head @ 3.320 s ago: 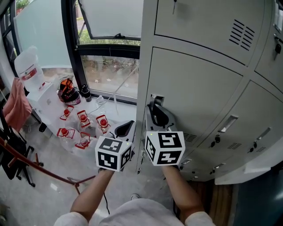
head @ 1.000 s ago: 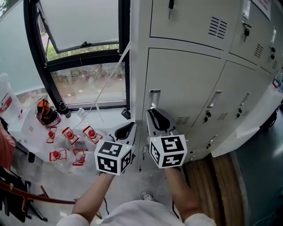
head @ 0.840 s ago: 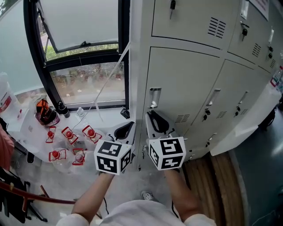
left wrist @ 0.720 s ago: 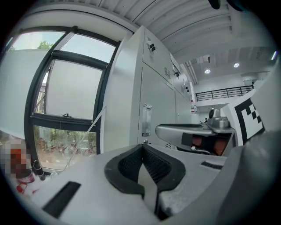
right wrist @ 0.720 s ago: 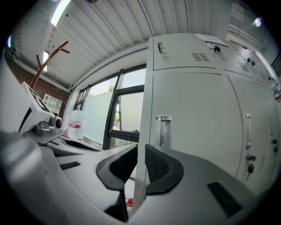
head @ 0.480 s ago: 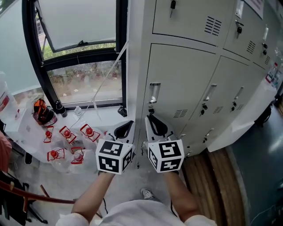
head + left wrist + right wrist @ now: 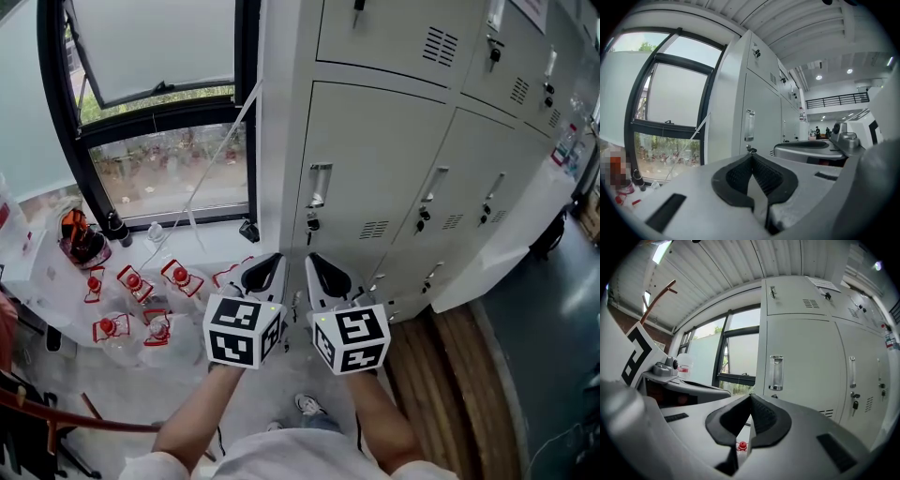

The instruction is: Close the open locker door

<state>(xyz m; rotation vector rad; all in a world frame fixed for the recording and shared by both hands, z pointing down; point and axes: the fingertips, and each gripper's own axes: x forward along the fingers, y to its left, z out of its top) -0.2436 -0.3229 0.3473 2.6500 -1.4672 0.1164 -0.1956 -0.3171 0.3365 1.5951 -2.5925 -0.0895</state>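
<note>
Two hand-held grippers hover just short of the locker door, which sits shut and flush with its neighbours, handle untouched. The left gripper has its jaws pressed together on nothing. The right gripper has just closed its jaws, equally empty. Only the head view shows the brown plank flooring at the lockers' foot. Only the left gripper view takes in a lit hall beyond the row.
</note>
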